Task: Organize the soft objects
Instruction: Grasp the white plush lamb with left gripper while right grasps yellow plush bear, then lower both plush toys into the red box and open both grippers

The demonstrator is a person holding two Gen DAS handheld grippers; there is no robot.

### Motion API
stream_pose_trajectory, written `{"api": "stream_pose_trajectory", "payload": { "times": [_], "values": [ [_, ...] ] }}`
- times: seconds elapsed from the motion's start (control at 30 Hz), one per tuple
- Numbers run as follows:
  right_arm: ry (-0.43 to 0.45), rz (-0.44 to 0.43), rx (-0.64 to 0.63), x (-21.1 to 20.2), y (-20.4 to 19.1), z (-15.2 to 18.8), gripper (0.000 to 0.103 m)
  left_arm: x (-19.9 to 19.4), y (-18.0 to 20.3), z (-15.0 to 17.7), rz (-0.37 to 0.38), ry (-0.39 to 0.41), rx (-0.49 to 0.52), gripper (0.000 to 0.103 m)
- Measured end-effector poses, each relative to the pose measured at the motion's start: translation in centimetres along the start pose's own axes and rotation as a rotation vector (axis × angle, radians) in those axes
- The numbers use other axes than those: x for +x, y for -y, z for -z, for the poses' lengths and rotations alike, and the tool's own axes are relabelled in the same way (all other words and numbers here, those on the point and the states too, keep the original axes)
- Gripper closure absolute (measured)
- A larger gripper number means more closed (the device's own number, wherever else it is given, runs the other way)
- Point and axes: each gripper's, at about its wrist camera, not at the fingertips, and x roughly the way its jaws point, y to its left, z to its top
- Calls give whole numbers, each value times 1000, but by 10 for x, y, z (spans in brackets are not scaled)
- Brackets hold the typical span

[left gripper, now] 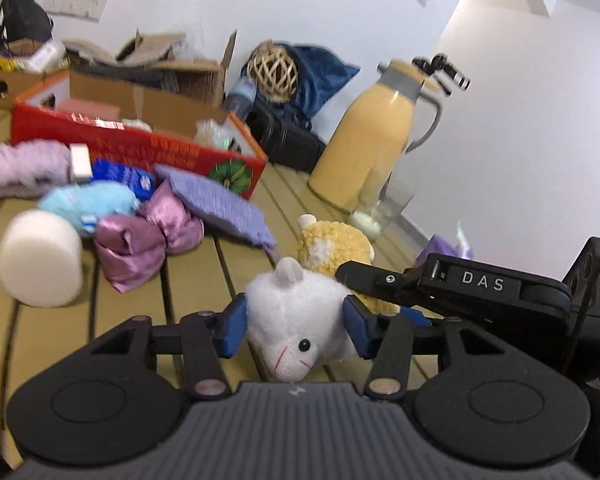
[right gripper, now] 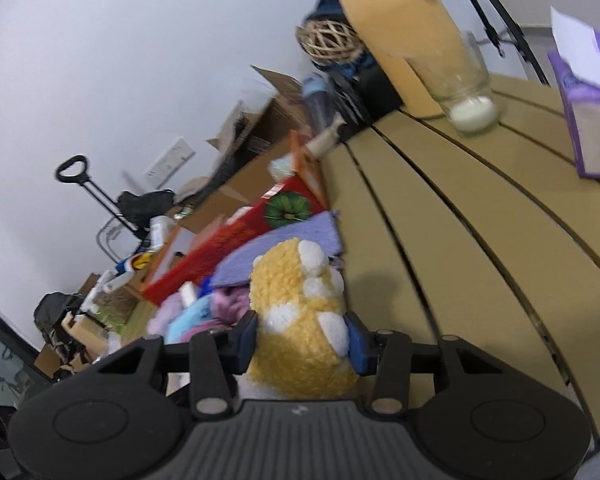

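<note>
My left gripper (left gripper: 296, 330) is shut on a white plush mouse (left gripper: 296, 320), held just above the slatted table. My right gripper (right gripper: 302, 338) is shut on a yellow and white curly plush (right gripper: 300, 320); that plush also shows in the left wrist view (left gripper: 328, 250), with the right gripper's black body (left gripper: 480, 288) beside it. A red open box (left gripper: 140, 148) stands at the back left, also in the right wrist view (right gripper: 228, 244). In front of it lie a purple pad (left gripper: 220, 204), a pink satin bow (left gripper: 148, 236), a blue plush (left gripper: 88, 202), a lilac fluffy cloth (left gripper: 24, 168) and a white foam cylinder (left gripper: 40, 258).
A yellow thermos jug (left gripper: 376, 136) and a glass with milk (left gripper: 380, 208) stand at the table's far right. A purple tissue pack (right gripper: 592, 120) lies right of the glass. Cardboard boxes (left gripper: 172, 76), a wicker ball (left gripper: 272, 70) and a blue bag (left gripper: 320, 72) sit behind the table.
</note>
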Motion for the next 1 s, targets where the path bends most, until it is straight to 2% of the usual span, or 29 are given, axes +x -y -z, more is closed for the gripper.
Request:
{"api": "stream_pose_trajectory", "payload": {
  "times": [0.17,0.3,0.37,0.47,0.6,0.73,0.8,0.9,1.0],
  "values": [
    [39,-28,-55,-6,-32,-13,58,-22,-1,-23,-3,65,12,51],
    [98,-43,-119,14,-65,-53,58,-10,-15,-84,15,96,12,51],
    [115,-56,-142,35,-79,-82,58,4,-25,-117,20,101,-6,51],
    [66,-69,-109,84,-89,-125,58,36,-49,-158,-12,107,-46,51],
    [14,-2,-135,155,-93,-161,58,97,-91,-194,-51,50,-122,51],
    [-65,73,-129,217,-80,-173,58,147,-125,-196,-88,-19,-168,52],
    [-109,148,-145,237,-72,-167,58,162,-135,-189,-108,-45,-176,52],
    [-89,285,-234,248,-76,-151,57,174,-143,-179,-112,-59,-168,54],
    [-67,320,-304,248,-80,-146,58,170,-148,-179,-96,-44,-172,54]
  ]
}}
